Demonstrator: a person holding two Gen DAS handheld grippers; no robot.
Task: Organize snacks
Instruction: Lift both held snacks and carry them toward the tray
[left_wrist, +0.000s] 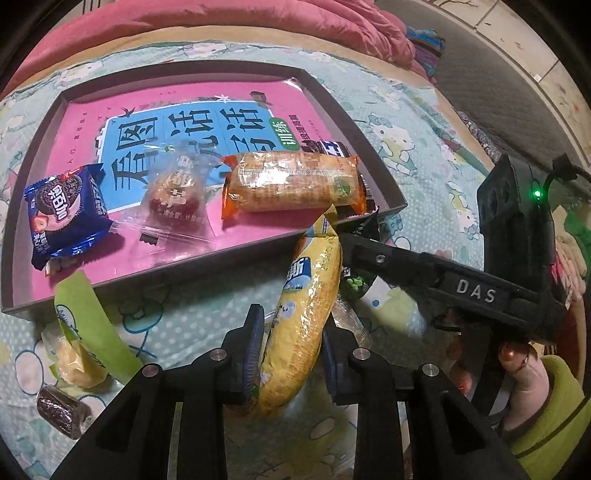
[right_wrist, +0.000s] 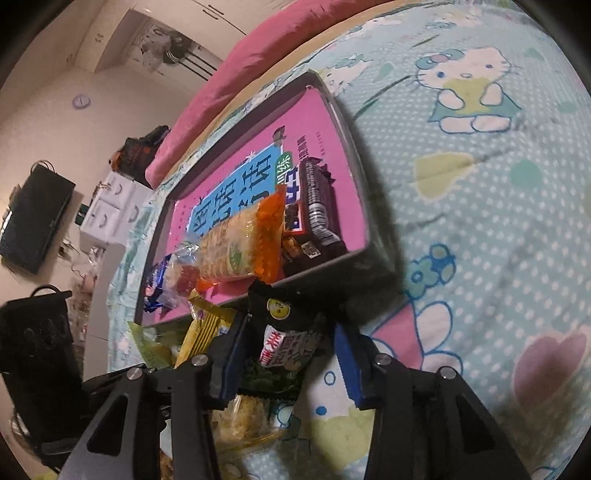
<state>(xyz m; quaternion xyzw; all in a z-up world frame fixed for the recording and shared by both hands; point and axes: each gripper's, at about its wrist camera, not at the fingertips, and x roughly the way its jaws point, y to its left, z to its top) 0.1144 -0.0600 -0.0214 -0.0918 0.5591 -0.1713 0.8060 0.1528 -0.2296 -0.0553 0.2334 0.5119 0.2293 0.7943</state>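
On the cartoon-print bedsheet (left_wrist: 399, 122) lies a shallow grey tray (left_wrist: 354, 122) lined with a pink book cover. In it, from the left: a blue Oreo pack (left_wrist: 66, 214), a clear-wrapped red sweet (left_wrist: 173, 192), an orange-ended cracker pack (left_wrist: 291, 181). The left gripper (left_wrist: 291, 354) clamps a yellow snack bag (left_wrist: 306, 314) just before the tray's near wall. The right gripper (right_wrist: 288, 358) straddles a dark snack pouch (right_wrist: 286, 328), its right pad clear of it.

Glossy film wrappers on printed cloth

The yellow snack packet (left_wrist: 310, 317) and orange cracker pack (left_wrist: 291, 181) are wrapped in shiny, crinkled plastic film; the bedsheet (right_wrist: 480, 206) is seen as matt woven cloth, the tray (left_wrist: 354, 122) as dull grey card.
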